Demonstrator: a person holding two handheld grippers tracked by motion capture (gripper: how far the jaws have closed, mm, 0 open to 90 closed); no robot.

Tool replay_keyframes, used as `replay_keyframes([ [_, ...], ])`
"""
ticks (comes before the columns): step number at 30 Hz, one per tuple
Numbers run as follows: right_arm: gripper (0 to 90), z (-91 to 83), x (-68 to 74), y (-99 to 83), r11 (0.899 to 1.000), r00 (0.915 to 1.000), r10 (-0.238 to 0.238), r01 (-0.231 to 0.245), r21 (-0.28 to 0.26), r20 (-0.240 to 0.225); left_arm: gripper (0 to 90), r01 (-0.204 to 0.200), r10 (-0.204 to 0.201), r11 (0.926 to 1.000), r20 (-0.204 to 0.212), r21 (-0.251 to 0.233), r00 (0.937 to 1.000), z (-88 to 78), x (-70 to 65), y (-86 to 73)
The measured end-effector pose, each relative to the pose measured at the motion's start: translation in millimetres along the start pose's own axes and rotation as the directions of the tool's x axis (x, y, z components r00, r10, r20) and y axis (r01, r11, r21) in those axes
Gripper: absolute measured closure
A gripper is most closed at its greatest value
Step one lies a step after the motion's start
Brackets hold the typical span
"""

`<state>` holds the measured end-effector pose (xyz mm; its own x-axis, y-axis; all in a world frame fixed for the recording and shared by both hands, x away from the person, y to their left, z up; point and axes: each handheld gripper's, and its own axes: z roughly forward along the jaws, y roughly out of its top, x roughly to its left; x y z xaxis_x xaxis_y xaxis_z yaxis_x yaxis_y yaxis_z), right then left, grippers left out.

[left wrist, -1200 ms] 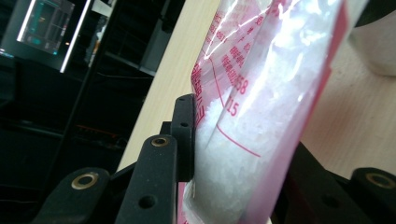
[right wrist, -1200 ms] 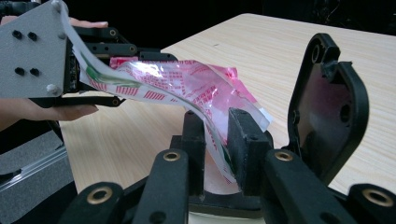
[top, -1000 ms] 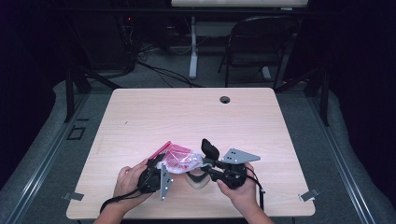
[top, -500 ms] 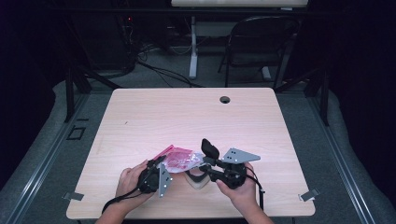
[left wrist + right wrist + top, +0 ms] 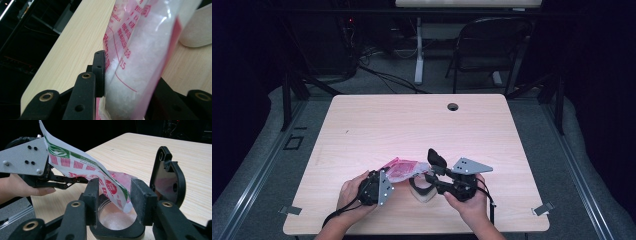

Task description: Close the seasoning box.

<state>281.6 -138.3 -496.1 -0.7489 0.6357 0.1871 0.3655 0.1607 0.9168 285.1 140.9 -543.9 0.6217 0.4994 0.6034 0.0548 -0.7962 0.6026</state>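
Clear red-printed bag of white granules, pinched by left gripper, tilted over black-lidded jar holding white granules; right gripper jaws just opening, spread beside bag corner.

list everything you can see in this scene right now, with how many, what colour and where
Clear plastic bag with red and green print, holding white grains: one, held tilted over the jar, near the table's front edge.
Round jar with black rim and hinged black lid: one, clear with white grains inside, lid open, standing under the bag's corner.
Light wooden table: one, pale wood, centre of the high view, with a round hole near its far edge.
Black folding chair: one, behind the table.
Grey floor with cables: around the table.
Left gripper: one, black, jaws pressed on the bag.
Right gripper: one, black, jaws just been opening, either side of the jar's mouth and the bag's corner.
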Motion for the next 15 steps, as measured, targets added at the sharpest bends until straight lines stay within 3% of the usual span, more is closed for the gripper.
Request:
replay_keyframes([
  [6,57.6,0.6,0.1,0.0,1.000,1.0000,-0.002,0.002,0.003,-0.002,74.1,0.045,-0.045,0.9990,0.027,0.002,0.9986,1.6,3.8,-2.9],
  [8,57.6,0.2,-0.4,0.1,1.000,1.0000,-0.001,0.001,0.006,0.001,74.2,0.076,-0.076,0.9971,0.040,0.002,0.9963,2.8,5.5,-4.6],
  [15,57.6,1.1,-0.6,-0.6,1.000,1.0000,-0.003,0.003,0.010,0.003,74.4,0.123,-0.123,0.9924,0.079,0.007,0.9893,6.2,8.2,-8.1],
])
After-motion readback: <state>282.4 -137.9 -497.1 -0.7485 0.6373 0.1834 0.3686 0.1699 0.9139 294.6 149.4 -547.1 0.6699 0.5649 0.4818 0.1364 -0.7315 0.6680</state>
